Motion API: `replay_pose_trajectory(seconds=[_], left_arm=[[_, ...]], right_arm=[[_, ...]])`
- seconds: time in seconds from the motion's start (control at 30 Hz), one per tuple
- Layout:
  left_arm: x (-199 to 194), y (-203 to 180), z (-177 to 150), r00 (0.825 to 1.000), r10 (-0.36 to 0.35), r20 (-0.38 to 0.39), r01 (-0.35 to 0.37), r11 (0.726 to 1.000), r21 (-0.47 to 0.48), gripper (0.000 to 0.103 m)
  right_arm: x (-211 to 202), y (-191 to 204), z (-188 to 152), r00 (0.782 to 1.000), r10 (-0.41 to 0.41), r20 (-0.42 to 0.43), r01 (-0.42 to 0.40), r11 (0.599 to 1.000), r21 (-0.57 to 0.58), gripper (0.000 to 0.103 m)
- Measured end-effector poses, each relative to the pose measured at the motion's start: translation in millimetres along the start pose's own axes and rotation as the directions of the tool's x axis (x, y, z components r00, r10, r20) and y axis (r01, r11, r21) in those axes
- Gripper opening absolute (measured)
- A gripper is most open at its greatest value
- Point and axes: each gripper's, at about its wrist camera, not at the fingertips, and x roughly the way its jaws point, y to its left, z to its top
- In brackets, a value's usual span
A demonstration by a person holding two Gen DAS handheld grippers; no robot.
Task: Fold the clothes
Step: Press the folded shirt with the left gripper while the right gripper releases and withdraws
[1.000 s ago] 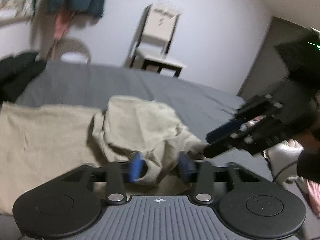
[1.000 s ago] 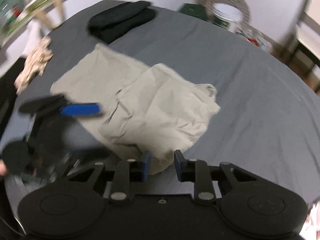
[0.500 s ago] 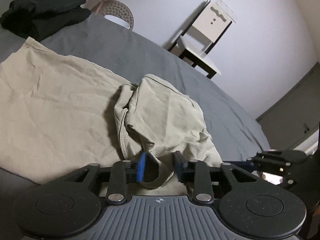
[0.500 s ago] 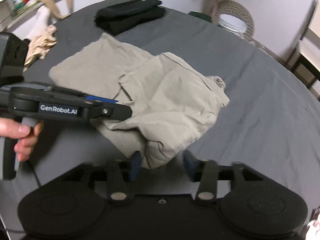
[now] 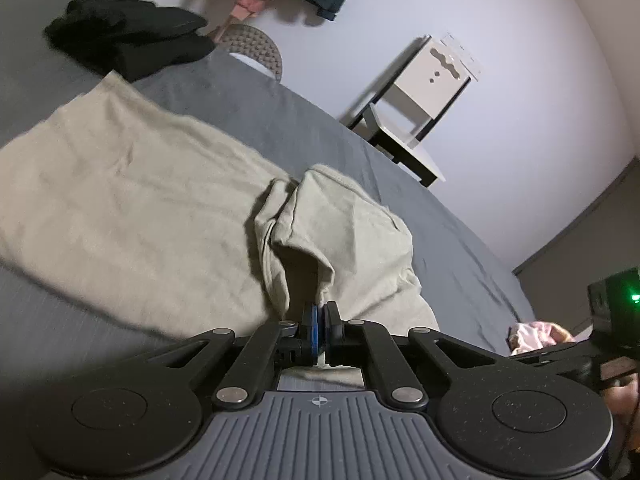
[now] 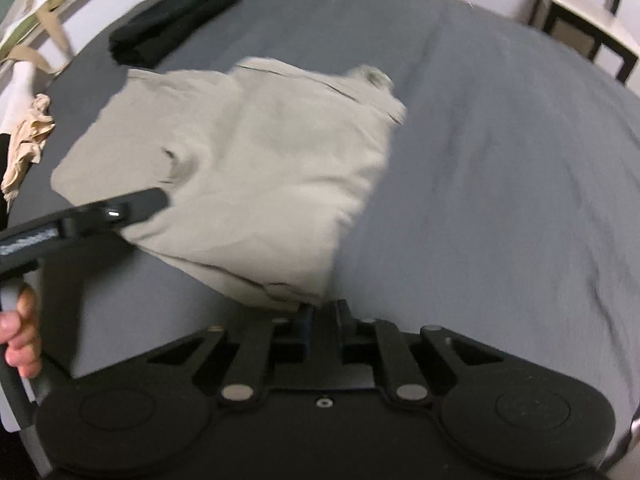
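Beige garment [image 5: 168, 200], partly doubled on bed [image 5: 256, 112]: our left gripper [image 5: 319, 330], agape a moment ago, now clenches its near fold; right gripper [image 6: 322, 320] nearly closed at the hem, grasp uncertain.

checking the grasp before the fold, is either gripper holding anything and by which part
The left gripper is shut on the near edge of the beige garment. The right gripper sits at its near corner; hold unclear.

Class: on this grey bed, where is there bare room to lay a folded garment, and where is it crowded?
Bare: the grey sheet right of the beige garment. Crowded: the far left corner with the black clothes, and the garment's near edge, where the left gripper and right gripper work.
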Motion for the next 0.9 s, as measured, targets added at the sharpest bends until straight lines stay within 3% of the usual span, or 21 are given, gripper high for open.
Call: replay_pose_trajectory(seconds=[0.17, 0.23, 0.37, 0.47, 0.5, 0.6, 0.73, 0.83, 0.9], left_arm=[[1, 3, -8, 1.0, -0.017, 0.012, 0.017, 0.999, -0.028, 0.003], [1, 3, -8, 1.0, -0.023, 0.022, 0.023, 0.999, -0.034, 0.003], [3, 4, -4, 1.0, -0.012, 0.021, 0.013, 0.999, -0.053, 0.004], [5, 9, 0, 1.0, -0.023, 0.02, 0.025, 0.995, -0.092, 0.006], [5, 10, 1, 0.999, -0.033, 0.025, 0.036, 0.994, -0.107, 0.006], [5, 14, 3, 0.997, -0.058, 0.047, 0.064, 0.988, -0.14, 0.006], [6, 10, 11, 0.997, -0.054, 0.06, 0.061, 0.991, -0.12, 0.006], [11, 7, 10, 0.999, -0.032, 0.028, 0.035, 0.993, -0.113, 0.006], [15, 5, 10, 1.0, -0.016, 0.004, 0.016, 0.994, -0.109, 0.006]], right_arm=[[-3, -16, -7, 1.0, -0.001, 0.003, 0.001, 1.0, 0.029, 0.002], [-8, -14, -8, 1.0, -0.007, 0.005, 0.007, 1.0, -0.004, 0.007], [-27, 7, -6, 0.997, 0.014, 0.07, -0.001, 0.982, -0.19, 0.038], [-34, 29, -8, 0.989, -0.02, 0.144, 0.066, 0.944, -0.324, 0.065], [-35, 36, -9, 0.986, -0.03, 0.162, 0.086, 0.932, -0.352, 0.067], [-24, 40, -7, 0.99, -0.029, 0.135, 0.072, 0.941, -0.33, 0.062], [-9, 36, -2, 0.993, -0.032, 0.11, 0.053, 0.979, -0.195, 0.051], [-4, 26, 1, 0.994, -0.002, 0.111, 0.015, 0.994, -0.11, 0.026], [0, 21, 3, 0.996, 0.009, 0.092, -0.001, 0.996, -0.086, 0.02]])
